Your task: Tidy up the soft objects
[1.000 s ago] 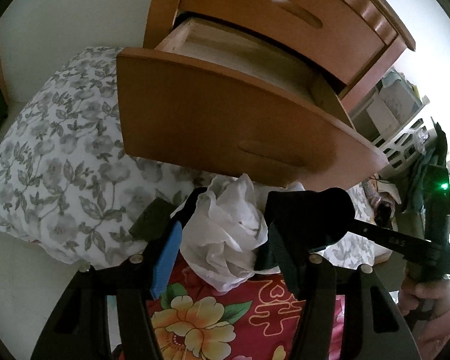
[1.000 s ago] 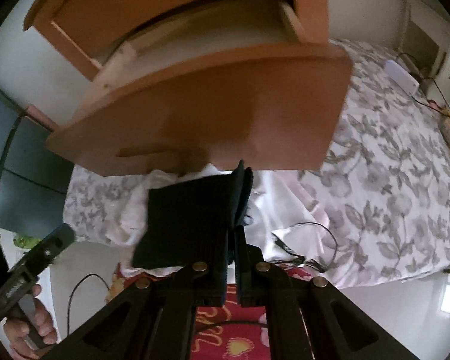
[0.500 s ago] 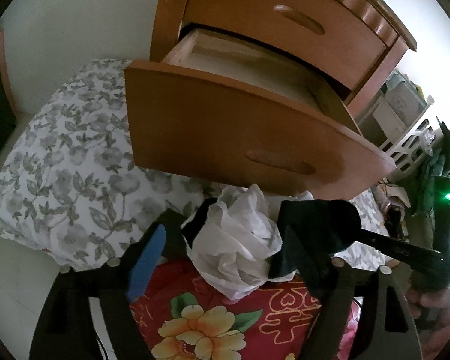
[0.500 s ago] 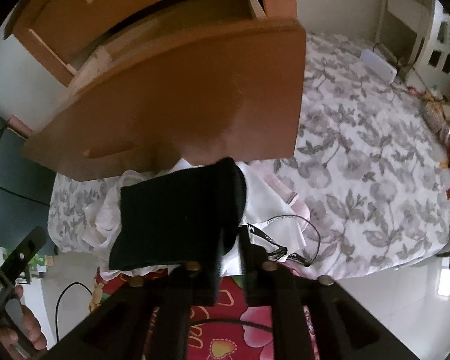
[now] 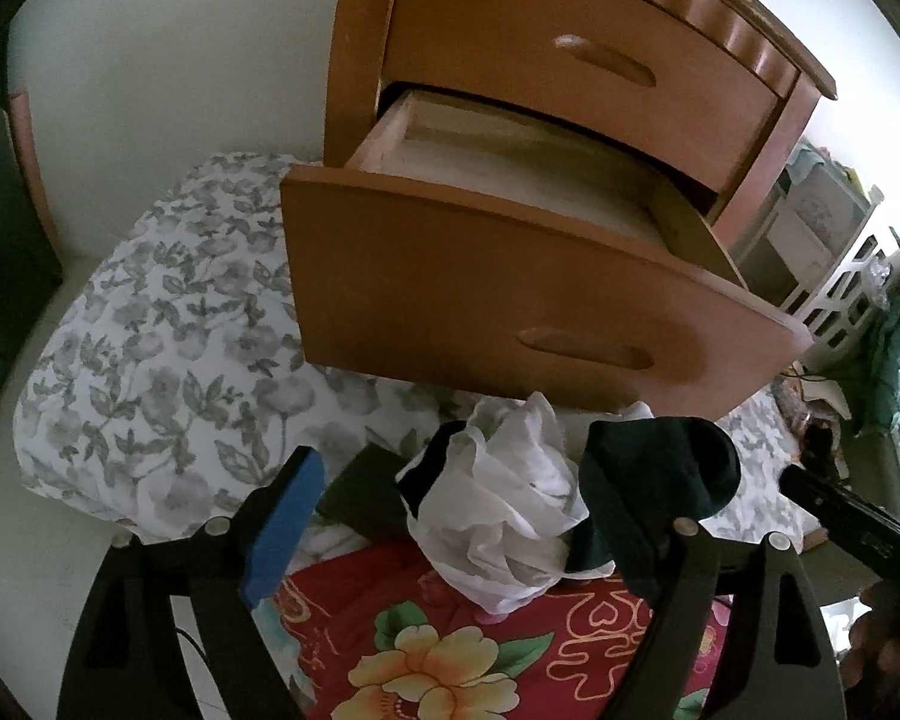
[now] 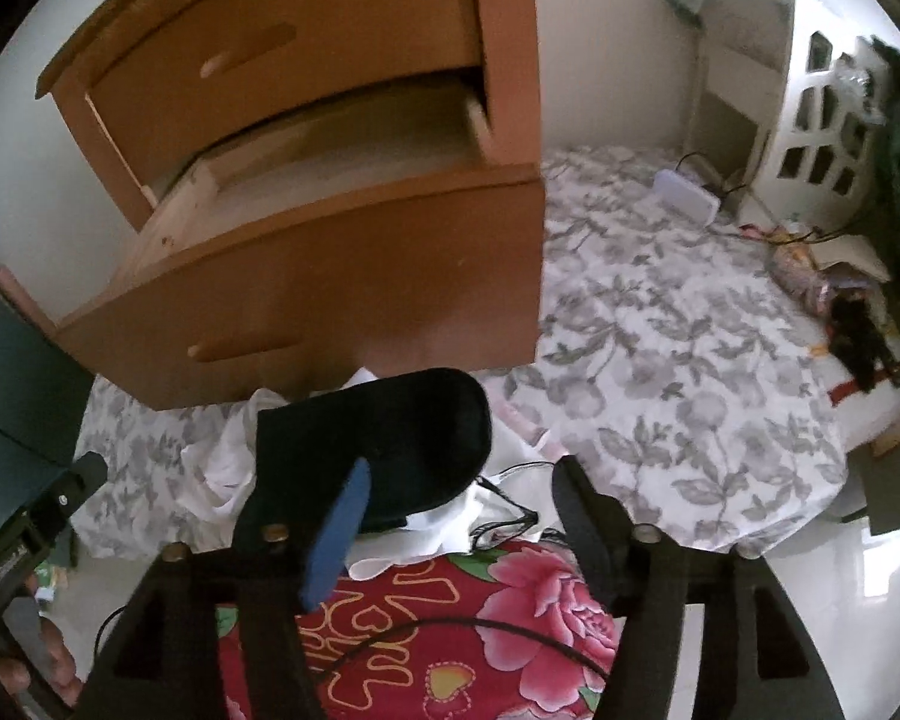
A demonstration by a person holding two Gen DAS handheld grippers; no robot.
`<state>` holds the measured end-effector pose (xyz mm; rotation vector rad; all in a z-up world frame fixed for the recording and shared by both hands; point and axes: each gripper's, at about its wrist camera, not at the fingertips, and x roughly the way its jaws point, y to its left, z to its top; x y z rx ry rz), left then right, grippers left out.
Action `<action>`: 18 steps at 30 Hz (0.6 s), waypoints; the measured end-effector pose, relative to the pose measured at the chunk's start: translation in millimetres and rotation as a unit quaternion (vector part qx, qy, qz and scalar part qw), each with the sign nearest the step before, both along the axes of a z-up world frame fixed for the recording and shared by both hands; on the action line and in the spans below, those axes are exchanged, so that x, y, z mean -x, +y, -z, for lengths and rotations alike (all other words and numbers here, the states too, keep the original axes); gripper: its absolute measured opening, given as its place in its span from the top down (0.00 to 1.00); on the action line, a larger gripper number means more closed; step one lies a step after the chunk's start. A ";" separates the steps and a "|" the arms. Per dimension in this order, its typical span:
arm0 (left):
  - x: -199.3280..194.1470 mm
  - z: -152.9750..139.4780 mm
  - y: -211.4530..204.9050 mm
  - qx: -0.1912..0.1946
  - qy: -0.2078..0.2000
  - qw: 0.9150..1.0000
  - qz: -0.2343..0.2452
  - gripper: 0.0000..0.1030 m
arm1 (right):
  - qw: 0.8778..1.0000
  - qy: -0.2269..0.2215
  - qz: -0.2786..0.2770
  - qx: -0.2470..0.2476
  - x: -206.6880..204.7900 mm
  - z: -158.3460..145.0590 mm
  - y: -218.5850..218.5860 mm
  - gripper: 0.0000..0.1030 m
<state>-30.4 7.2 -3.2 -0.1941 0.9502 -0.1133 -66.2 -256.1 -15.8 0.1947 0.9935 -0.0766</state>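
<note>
The black sock (image 6: 372,444) lies on the white cloth (image 5: 510,516) at the bed's (image 6: 660,360) edge under the open drawer (image 6: 330,288), its long axis running leftward from its rounded toe. The right tool (image 6: 456,516) has just been opening, jaws apart, its left finger still under the sock; the left tool (image 5: 468,516) has been opening too, jaws apart around the cloth.

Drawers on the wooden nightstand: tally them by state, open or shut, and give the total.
Open: 1, the lower drawer, pulled out above the soft pile, nothing visible in the part of its inside that shows.
Shut: 1, the upper drawer.
Total: 2 drawers in view.
</note>
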 end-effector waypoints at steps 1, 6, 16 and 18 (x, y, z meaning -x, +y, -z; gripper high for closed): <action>0.5 -0.8 0.1 -0.001 -0.002 1.000 -0.002 0.15 | 1.000 -0.005 0.001 0.003 2.3 -2.9 1.1 0.31; 3.1 -5.3 -1.3 -0.013 -0.009 1.000 -0.006 0.14 | 0.999 -0.036 -0.003 0.016 12.7 -19.1 9.3 0.20; 7.4 -14.1 -0.8 -0.046 -0.020 0.999 -0.020 0.00 | 0.998 -0.056 -0.017 0.030 21.4 -26.9 24.4 0.00; 8.1 -15.8 -1.3 -0.054 -0.022 0.998 -0.021 0.00 | 0.998 -0.060 -0.017 0.031 22.7 -28.7 25.2 0.00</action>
